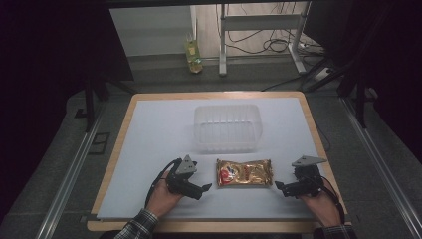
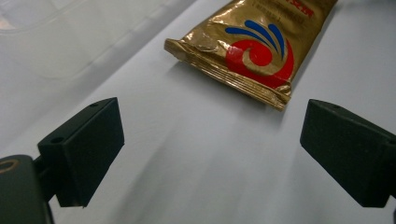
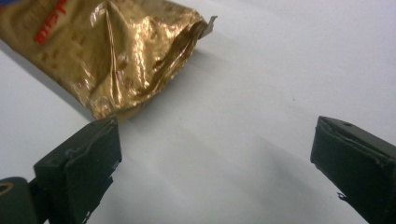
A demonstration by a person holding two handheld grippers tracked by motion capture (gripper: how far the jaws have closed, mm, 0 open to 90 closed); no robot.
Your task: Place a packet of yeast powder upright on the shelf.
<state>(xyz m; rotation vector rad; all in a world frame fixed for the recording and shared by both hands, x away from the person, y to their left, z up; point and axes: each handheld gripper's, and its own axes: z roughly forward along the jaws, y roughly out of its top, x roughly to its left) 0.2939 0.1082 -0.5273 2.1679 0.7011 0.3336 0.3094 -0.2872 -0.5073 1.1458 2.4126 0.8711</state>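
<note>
A: What's closest to the camera?

B: My hands, bottom of the high view. My left claw (image 1: 205, 187) sits lower centre-left, my right claw (image 1: 278, 186) lower centre-right. Both released, jaws wide, nothing between them.

A: The packet?

B: Gold foil packet (image 1: 244, 172) lies flat between the two claws, lower centre, near both and touching neither. In the left gripper view its sealed end with the red and blue swirl is upper centre (image 2: 254, 51). In the right gripper view its crumpled end is upper left (image 3: 116, 51).

A: Risks?

B: I'd guess the foil is slick, so a pinch on the thin seal could slide off. A low approach could shove the packet across the sheet. The clear tub (image 1: 228, 127) just behind it is light and could get knocked.

A: Surface, room?

B: White sheet (image 1: 159, 134) on a wooden-edged table (image 1: 119, 144). Dim room. Bottle on the floor (image 1: 193, 56) at top centre, cables (image 1: 268, 44) and metal legs (image 1: 222, 45) beside it.
</note>
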